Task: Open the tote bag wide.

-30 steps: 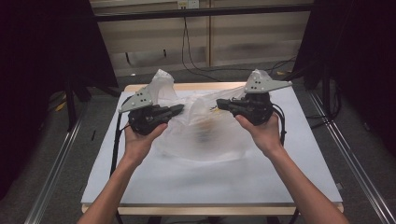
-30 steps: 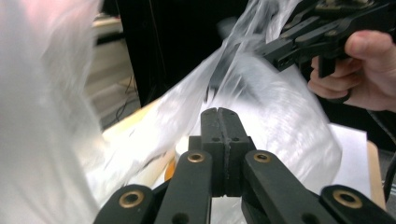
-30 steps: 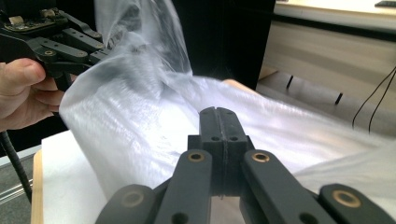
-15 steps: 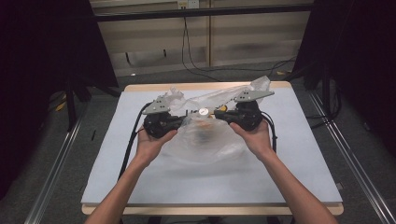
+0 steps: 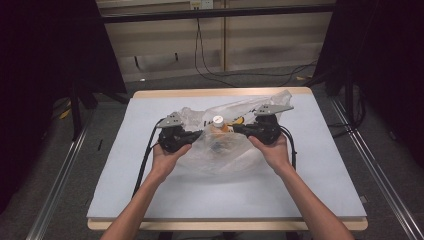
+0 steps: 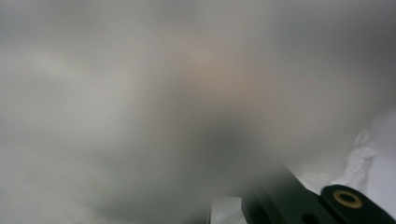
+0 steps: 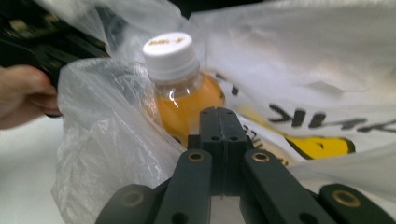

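I am working in what looks like a lab or recording studio set up for data capture rather than a home or shop. My table (image 5: 150, 200) is a plain wooden-edged bench covered by a pale grey mat (image 5: 325, 170), standing alone on a grey carpeted floor (image 5: 100, 125) with metal rails (image 5: 60, 180) running along both sides. Black curtains (image 5: 50, 50) close off the left and right, loose cables (image 5: 210, 65) hang down the bare panelled back wall (image 5: 270, 45) and trail over the floor, and a dark crossbar (image 5: 215, 11) spans overhead.
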Action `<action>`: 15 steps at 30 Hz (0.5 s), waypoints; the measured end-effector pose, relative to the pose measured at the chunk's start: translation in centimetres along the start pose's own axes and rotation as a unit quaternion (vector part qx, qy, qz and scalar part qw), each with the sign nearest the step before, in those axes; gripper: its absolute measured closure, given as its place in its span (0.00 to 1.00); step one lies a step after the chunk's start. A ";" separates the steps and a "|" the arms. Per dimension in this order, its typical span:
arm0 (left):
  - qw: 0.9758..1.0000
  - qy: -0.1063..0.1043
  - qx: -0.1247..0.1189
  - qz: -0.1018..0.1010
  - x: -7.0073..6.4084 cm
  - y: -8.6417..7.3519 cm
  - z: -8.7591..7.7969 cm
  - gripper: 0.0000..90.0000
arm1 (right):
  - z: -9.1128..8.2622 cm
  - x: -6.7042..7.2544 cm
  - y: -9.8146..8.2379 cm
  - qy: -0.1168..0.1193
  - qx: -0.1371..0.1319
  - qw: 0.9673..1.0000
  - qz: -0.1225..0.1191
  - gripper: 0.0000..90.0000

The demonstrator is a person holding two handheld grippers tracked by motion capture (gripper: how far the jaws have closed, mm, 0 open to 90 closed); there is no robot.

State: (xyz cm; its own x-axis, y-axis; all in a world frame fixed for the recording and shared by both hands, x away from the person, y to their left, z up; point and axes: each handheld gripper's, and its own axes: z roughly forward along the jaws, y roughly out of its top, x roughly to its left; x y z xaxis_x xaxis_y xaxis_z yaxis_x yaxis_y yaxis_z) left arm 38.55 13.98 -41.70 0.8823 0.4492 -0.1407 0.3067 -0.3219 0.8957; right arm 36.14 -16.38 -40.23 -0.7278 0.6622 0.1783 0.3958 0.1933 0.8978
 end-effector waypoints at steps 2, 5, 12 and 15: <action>1.000 0.000 -0.003 -0.001 0.2 -0.2 0.4 1.00 | 0.3 -0.3 -0.3 0.005 -0.010 1.000 0.003 1.00; 1.000 -0.003 -0.005 -0.007 0.6 -0.4 0.9 1.00 | 1.0 -0.5 -0.6 0.006 -0.002 1.000 0.000 1.00; 0.999 0.006 0.031 -0.020 2.0 -1.6 2.2 1.00 | 2.1 -1.8 -1.7 -0.005 0.034 0.999 0.003 1.00; 0.999 0.005 0.045 -0.013 2.0 -1.8 2.6 1.00 | 2.5 -2.2 -2.3 -0.006 0.047 0.999 0.006 1.00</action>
State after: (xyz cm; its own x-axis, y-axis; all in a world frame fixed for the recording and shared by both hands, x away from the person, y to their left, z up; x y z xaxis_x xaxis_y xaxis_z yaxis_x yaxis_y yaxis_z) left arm 40.65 13.28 -44.72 0.8701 0.4663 -0.1598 0.3615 -0.3832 0.8500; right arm 38.25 -16.51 -43.63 -0.7163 0.6732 0.1836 0.4561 0.2526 0.8533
